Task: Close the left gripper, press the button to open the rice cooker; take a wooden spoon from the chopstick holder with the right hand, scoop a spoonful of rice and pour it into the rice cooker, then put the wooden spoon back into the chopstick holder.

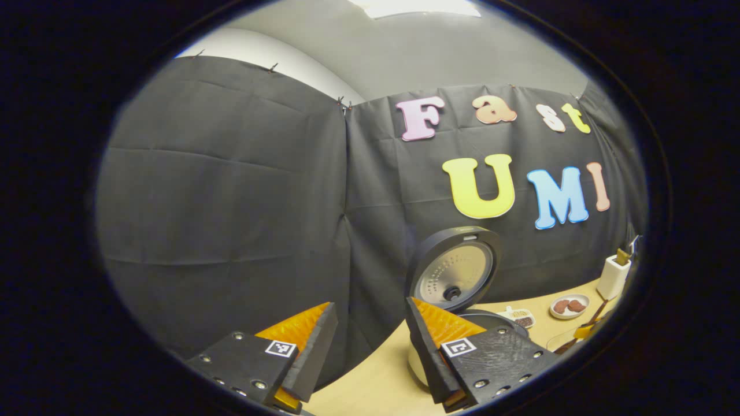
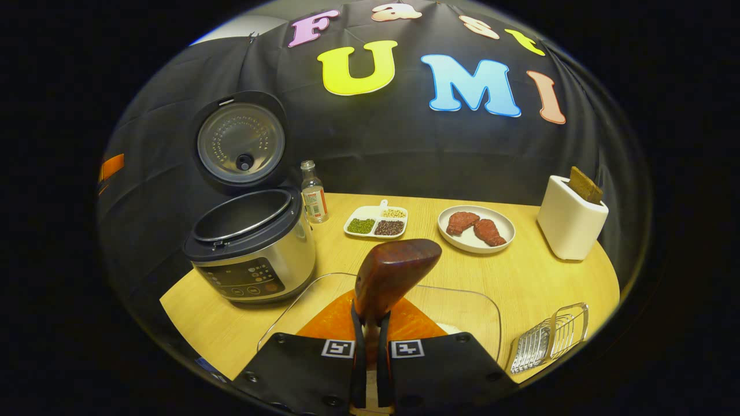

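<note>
The right tool (image 2: 370, 341) clamped the dark wooden spoon (image 2: 393, 274); the left tool (image 1: 370, 341) gaped; the silver rice cooker (image 2: 251, 248) stood lid-up.

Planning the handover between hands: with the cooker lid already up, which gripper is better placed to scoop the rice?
Right. The right gripper is shut on the brown wooden spoon, above the clear glass dish beside the open silver rice cooker. The left gripper is open, holding nothing, pointing mostly toward the wall.
</note>
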